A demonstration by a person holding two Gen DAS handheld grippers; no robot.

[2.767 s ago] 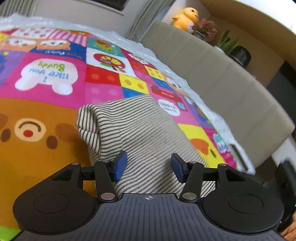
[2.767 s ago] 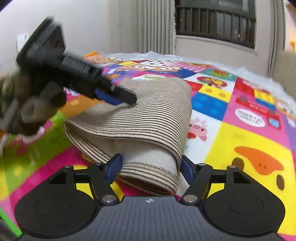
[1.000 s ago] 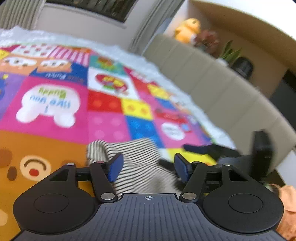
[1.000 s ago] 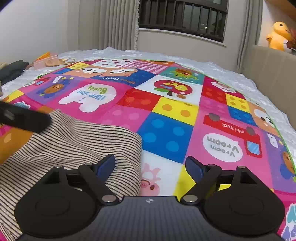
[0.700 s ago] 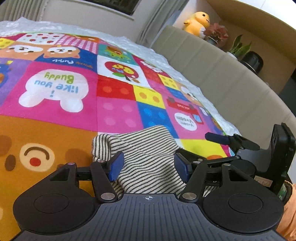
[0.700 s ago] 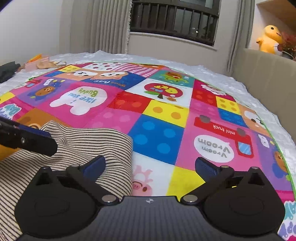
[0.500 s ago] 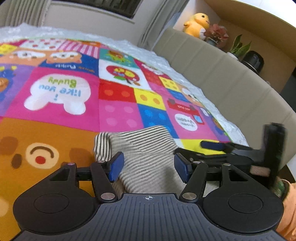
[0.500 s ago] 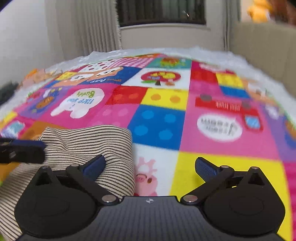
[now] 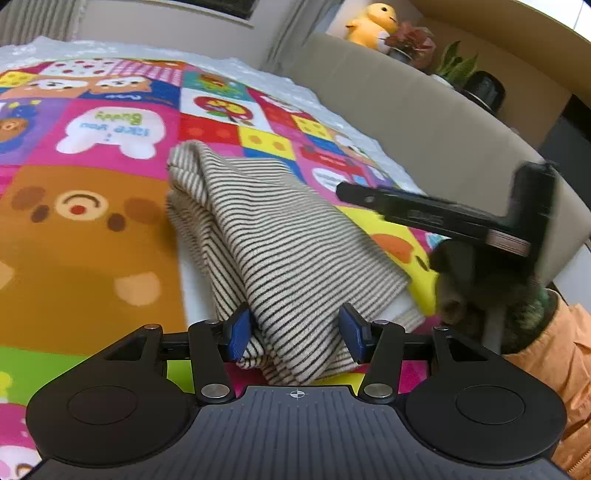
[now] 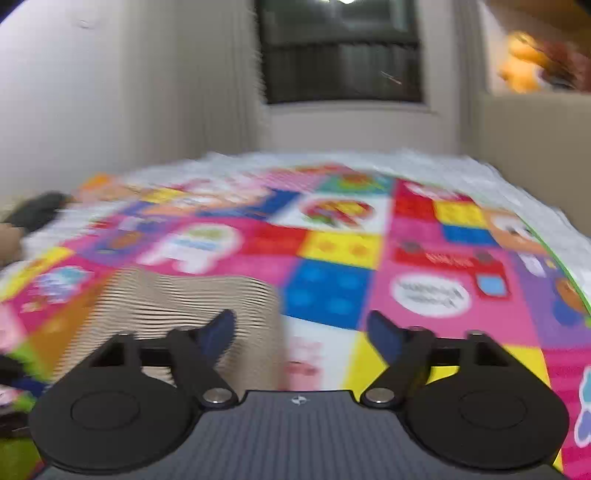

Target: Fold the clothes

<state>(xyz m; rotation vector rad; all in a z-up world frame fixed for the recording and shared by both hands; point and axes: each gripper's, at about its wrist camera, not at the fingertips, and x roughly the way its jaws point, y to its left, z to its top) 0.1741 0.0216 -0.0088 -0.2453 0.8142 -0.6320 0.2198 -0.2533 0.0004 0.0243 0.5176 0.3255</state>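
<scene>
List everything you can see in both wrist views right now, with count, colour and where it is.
striped garment: one, beige with dark stripes, folded on the play mat
play mat: one, multicoloured cartoon squares, under the garment
white cover: one, beneath the mat
headboard: one, beige, beside the mat
plush duck: one, yellow, on the ledge
potted plants: two, on the ledge
left gripper: open, straddling the garment's near edge
right gripper: open, jaws just closing

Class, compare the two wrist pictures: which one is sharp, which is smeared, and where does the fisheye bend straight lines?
Left wrist view: mostly sharp, stripes on the folded striped garment crisp; only the right gripper crossing it is slightly smeared; the beige headboard bows into a curve. Right wrist view: motion-blurred throughout, play mat prints unreadable, garment stripes wavy; the window glass looks dark.
</scene>
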